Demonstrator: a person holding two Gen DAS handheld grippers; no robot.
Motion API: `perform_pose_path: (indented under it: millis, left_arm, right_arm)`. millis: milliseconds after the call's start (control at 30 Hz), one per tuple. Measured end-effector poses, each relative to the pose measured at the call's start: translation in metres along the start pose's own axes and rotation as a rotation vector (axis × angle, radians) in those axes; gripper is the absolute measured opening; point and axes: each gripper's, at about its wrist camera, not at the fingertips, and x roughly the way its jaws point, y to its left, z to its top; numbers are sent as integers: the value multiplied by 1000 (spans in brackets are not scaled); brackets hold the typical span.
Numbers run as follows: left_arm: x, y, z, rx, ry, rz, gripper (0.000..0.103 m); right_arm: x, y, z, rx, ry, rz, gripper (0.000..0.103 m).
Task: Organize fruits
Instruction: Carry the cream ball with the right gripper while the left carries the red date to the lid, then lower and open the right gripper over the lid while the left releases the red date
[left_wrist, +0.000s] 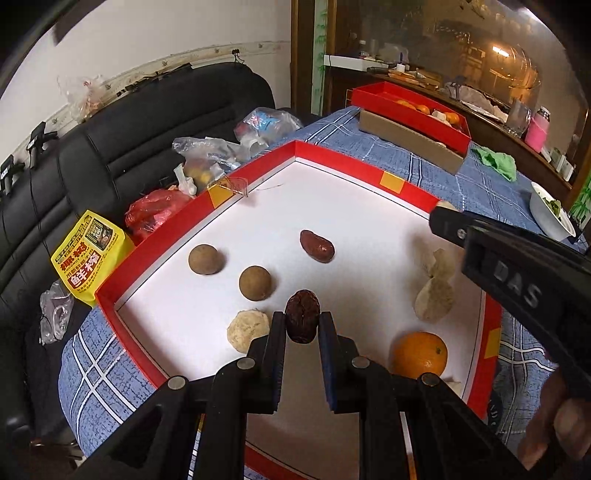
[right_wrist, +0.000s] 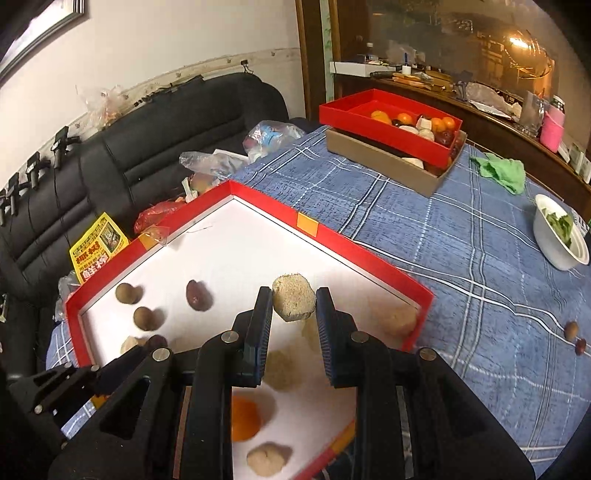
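A big red-rimmed white tray holds the fruits. My left gripper is shut on a dark wrinkled date, held above the tray floor. Around it lie two brown round longans, a red date, a pale rough ball, an orange and a beige lump. My right gripper is shut on a beige rough chunk, lifted above the tray. The orange and pale pieces lie beneath it.
A red box of sorted fruit sits on a cardboard box at the table's far end. A white bowl and green cloth are right. Two small fruits lie on the blue cloth. A black sofa with bags is left.
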Motion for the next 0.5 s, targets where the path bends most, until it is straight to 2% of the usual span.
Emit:
perform_pose_path:
  millis: [500]
  left_arm:
    - [10, -1, -3, 17, 25, 6, 17]
  right_arm:
    - [29, 5, 8, -5, 36, 11, 23]
